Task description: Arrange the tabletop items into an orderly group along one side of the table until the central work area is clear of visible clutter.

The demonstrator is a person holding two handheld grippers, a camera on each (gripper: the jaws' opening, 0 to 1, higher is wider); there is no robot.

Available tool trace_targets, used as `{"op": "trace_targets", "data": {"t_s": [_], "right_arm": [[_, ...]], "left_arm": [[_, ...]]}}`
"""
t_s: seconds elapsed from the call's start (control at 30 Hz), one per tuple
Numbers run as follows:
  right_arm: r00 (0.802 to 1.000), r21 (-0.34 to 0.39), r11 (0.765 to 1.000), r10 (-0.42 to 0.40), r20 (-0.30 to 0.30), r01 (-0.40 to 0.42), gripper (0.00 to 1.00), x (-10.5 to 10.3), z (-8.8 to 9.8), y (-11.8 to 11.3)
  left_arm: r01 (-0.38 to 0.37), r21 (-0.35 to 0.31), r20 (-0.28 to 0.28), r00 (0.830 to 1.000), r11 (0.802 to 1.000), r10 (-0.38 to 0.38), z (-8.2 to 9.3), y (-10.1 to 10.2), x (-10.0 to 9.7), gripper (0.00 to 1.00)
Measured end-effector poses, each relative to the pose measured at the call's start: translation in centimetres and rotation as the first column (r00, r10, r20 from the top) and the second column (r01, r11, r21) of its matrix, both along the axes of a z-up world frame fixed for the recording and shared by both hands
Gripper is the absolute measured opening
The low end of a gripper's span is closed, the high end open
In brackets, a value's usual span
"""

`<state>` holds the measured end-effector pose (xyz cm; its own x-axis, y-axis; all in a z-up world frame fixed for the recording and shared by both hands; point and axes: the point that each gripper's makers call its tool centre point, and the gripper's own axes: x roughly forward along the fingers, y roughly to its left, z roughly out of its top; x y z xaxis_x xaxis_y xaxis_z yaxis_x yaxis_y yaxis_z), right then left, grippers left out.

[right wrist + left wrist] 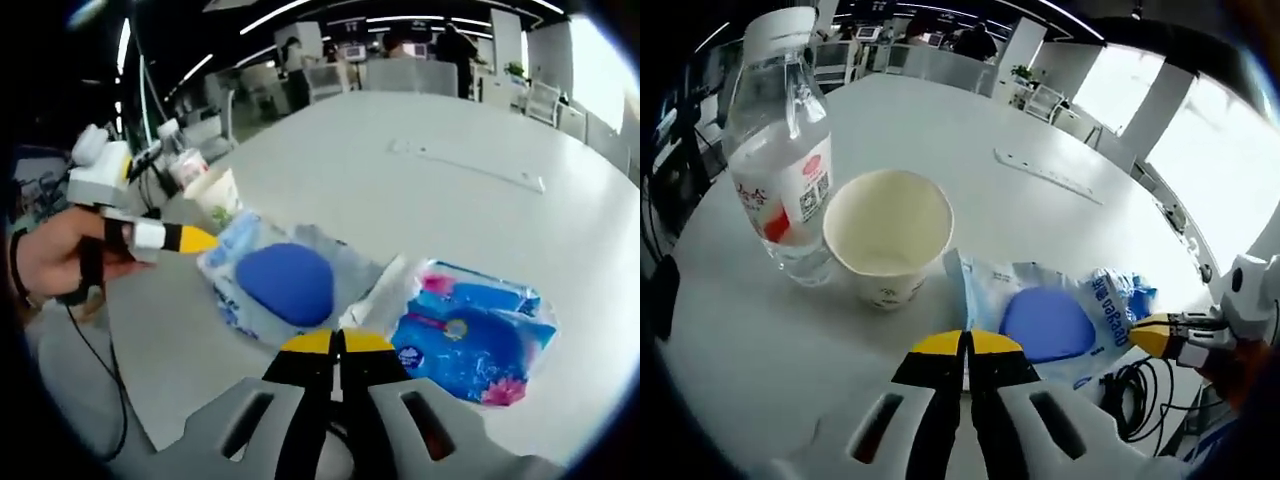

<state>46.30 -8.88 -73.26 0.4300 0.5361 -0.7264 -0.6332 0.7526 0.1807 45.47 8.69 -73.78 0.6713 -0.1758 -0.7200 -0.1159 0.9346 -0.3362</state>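
the water bottle (pixel 780 150) and the paper cup (pixel 888 235) stand upright and just beside each other, perhaps touching, near the rim of the white tabletop (pixel 970 130), and that looks like the start of the tidy group. next to the cup lies a clear packet with a round blue pad inside (pixel 1045 320), and in the right gripper view a blue tissue pack (pixel 470 335) lies just beside that same packet, on its far side from the cup. a long pale strip (pixel 1045 175) sits well apart, out in the open middle. the left gripper (pixel 967 345) has its jaws pressed together with nothing between them, hanging just short of the packet's near edge. the right gripper (pixel 340 345) is the same, jaws together and empty, pointed at the seam between packet and tissue pack. my guess is the packet is the item in hand, and it needs nudging up against the cup. soft plastic like that will crumple or skate if prodded at one corner, so i would open the jaws, take a firm pinch of the flat edge and slide it low across the tabletop. keep clear of the cup, which would tip easily. the strip in the middle remains to be fetched.
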Motion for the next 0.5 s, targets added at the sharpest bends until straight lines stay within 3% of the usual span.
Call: {"op": "trace_targets", "data": {"t_s": [0.3, 0.5], "right_arm": [[0.999, -0.002, 1.0, -0.027, -0.021, 0.026, 0.0, 0.7, -0.9, -0.2], [0.999, -0.008, 0.999, -0.05, -0.017, 0.05, 0.0, 1.0, -1.0, -0.5]], "left_arm": [[-0.084, -0.042, -0.001, 0.996, 0.996, 0.084, -0.6, 0.4, 0.8, 0.0], [-0.083, -0.036, 0.012, 0.996, 0.996, 0.083, -0.6, 0.4, 1.4, 0.0]]}}
